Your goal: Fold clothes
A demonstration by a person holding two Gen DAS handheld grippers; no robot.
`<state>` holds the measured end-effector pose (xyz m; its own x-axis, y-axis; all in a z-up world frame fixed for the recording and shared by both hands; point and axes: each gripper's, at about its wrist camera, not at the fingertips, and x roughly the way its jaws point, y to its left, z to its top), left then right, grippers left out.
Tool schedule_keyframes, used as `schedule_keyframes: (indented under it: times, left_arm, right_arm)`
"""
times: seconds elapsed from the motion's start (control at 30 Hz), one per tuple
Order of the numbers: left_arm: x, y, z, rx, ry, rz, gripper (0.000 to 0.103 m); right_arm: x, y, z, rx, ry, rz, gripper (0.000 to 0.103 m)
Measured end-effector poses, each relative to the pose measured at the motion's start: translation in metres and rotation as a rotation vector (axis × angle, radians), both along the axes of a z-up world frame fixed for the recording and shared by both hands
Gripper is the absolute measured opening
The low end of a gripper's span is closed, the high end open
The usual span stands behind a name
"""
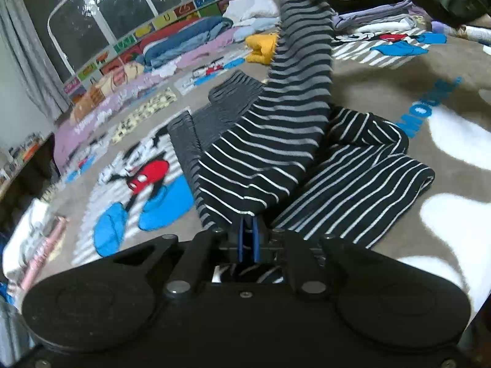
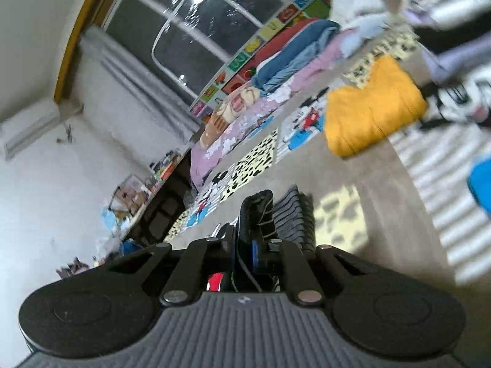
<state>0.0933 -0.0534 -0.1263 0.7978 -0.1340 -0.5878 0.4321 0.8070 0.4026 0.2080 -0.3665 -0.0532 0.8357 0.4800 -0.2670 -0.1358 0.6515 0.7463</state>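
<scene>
The left gripper's [image 1: 248, 227] fingers pinch the near edge of the striped garment [image 1: 276, 141]; the right gripper's [image 2: 250, 239] narrow fingers clamp its other end, lifted off the blanket [image 1: 368, 86]. Bare blanket lies beyond, before the yellow cloth [image 2: 373, 107].

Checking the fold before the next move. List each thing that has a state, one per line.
left gripper: shut on the striped garment's near edge.
right gripper: shut on a bunched dark striped fold.
striped garment: part lifted in a taut band, the rest crumpled on the mat.
yellow garment: folded, lying on the mat.
play mat: spread flat.
</scene>
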Motion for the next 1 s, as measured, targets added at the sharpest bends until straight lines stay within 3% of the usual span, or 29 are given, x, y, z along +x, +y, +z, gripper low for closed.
schedule_keyframes:
  times: [0.2,0.27,0.33,0.43,0.57,0.73,0.77,0.8,0.83,0.87,0.93,1.0]
  left_arm:
    - [-0.011,0.000,0.000,-0.075,0.051,-0.057,0.006]
    - [-0.016,0.019,0.019,-0.198,0.082,-0.108,0.009]
    - [-0.019,0.048,0.041,-0.284,0.058,-0.080,0.009]
    - [-0.012,0.094,0.060,-0.334,0.017,0.027,0.009]
    - [0.002,0.120,0.061,-0.325,0.006,0.119,0.009]
    - [0.008,0.071,0.034,-0.272,0.068,-0.006,0.009]
    - [0.011,0.055,0.018,-0.230,0.121,-0.040,0.009]
    - [0.010,0.037,0.002,-0.129,0.152,-0.071,0.008]
    - [0.003,0.023,0.000,-0.030,0.101,-0.091,0.007]
    - [-0.002,0.019,0.007,-0.023,0.087,-0.104,0.007]
    - [-0.004,0.023,0.029,-0.132,0.085,-0.119,0.007]
    - [0.000,0.024,0.038,-0.150,0.057,-0.103,0.007]
  right_arm:
    - [0.033,0.008,0.012,-0.108,0.034,0.028,0.011]
    - [0.038,0.009,0.006,-0.136,0.059,0.023,0.011]
    - [0.040,0.009,0.001,-0.151,0.075,0.016,0.011]
    - [0.039,0.005,-0.005,-0.149,0.088,0.004,0.011]
    - [0.037,0.000,-0.006,-0.146,0.088,0.002,0.011]
    - [0.035,-0.004,-0.003,-0.137,0.083,0.006,0.011]
    - [0.035,-0.004,-0.002,-0.137,0.085,0.006,0.011]
    - [0.035,-0.004,-0.001,-0.135,0.088,0.005,0.011]
    - [0.035,-0.005,0.000,-0.133,0.091,0.003,0.011]
    - [0.035,-0.005,0.001,-0.131,0.094,0.001,0.011]
    - [0.035,-0.007,0.003,-0.128,0.099,-0.004,0.011]
    - [0.033,-0.008,0.008,-0.127,0.100,-0.002,0.011]
